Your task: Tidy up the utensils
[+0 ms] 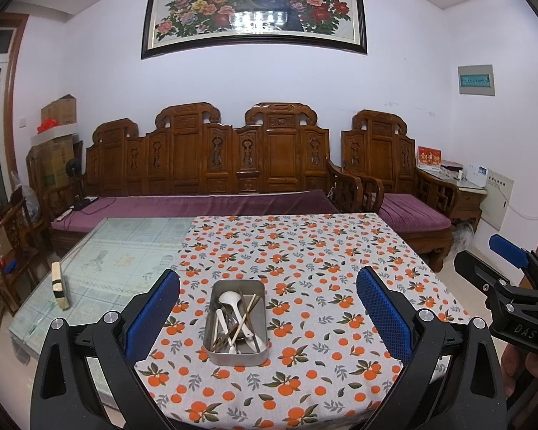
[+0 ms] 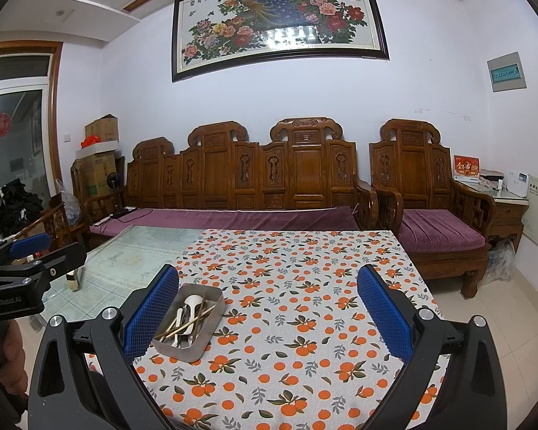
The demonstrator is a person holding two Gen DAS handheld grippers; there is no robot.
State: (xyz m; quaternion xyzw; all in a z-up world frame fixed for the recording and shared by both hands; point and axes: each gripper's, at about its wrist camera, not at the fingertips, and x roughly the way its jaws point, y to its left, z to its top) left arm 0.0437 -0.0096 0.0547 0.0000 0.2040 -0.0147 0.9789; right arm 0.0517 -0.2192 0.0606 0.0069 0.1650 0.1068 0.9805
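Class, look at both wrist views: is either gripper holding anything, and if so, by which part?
Nothing is held. The left gripper and right gripper are both open above the tablecloth; the utensils lie in the metal tray.

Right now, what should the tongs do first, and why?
Probably lower the left tongs toward the metal tray. They hang open with nothing in them, lined up over it, and the white spoon and chopsticks lie jumbled inside.

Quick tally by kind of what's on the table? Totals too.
Metal tray: 1
White spoons in the tray: at least 2, pile too tangled for an exact count
Chopsticks in the tray: several, cannot count singly
Small block on the glass: 1
Patterned cloth: 1
Total: 3 single items plus the mixed utensil pile.
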